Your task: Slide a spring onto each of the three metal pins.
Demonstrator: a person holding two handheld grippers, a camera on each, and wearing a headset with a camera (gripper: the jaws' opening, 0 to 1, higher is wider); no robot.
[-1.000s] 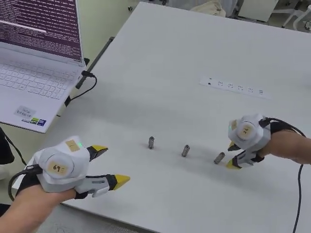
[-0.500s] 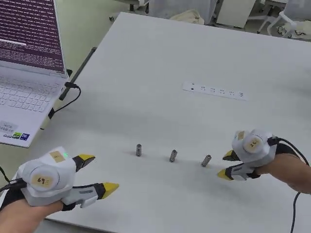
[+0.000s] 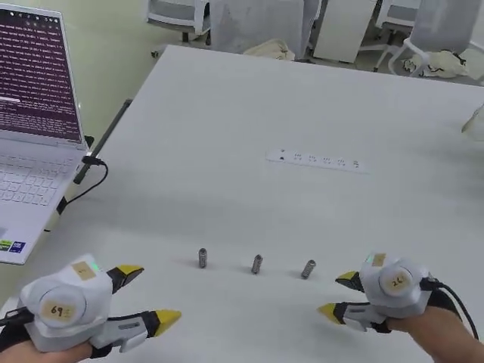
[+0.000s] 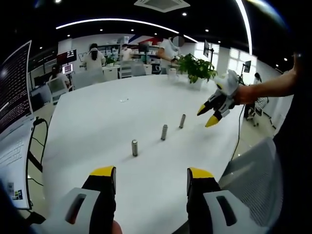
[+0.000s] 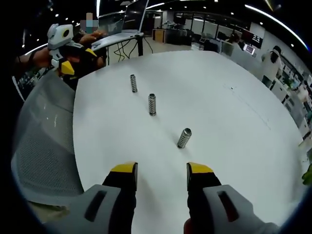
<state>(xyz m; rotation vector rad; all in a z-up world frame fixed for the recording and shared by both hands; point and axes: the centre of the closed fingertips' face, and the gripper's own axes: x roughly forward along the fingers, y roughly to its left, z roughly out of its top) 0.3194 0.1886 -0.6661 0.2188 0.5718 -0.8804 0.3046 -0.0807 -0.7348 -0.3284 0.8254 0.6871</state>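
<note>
At the near edge of the table [image 3: 302, 98] the left gripper [image 3: 148, 293] hovered with its yellow-tipped jaws spread wide and nothing between them. The right gripper [image 3: 337, 294] was likewise open and empty, its tips aimed at the row of springs. Just beyond, the three springs stood in a line across the table: the left spring [image 3: 203, 258], the middle spring [image 3: 257, 264] and the right spring [image 3: 308, 268], the last leaning slightly and the other two upright. The pins could not be made out inside the coils. A second earlier the right gripper's tips had been just beside the right spring; now a clear strip of bare table lay between them, so the gripper had drawn back toward the person, while the springs kept their order and spacing. The left gripper's standing relative to the left spring was little changed, and the drift of the whole scene came from the headset. A retreat with all three springs standing suggested that the last spring was seated and the task at or near its end — though the lean of the right spring might merit a check. Farther off lay a white power strip [image 3: 318, 160], an open laptop [image 3: 30, 113] at the left edge with its cable [image 3: 83, 181], and chairs [image 3: 249, 26] beyond the far edge.
</note>
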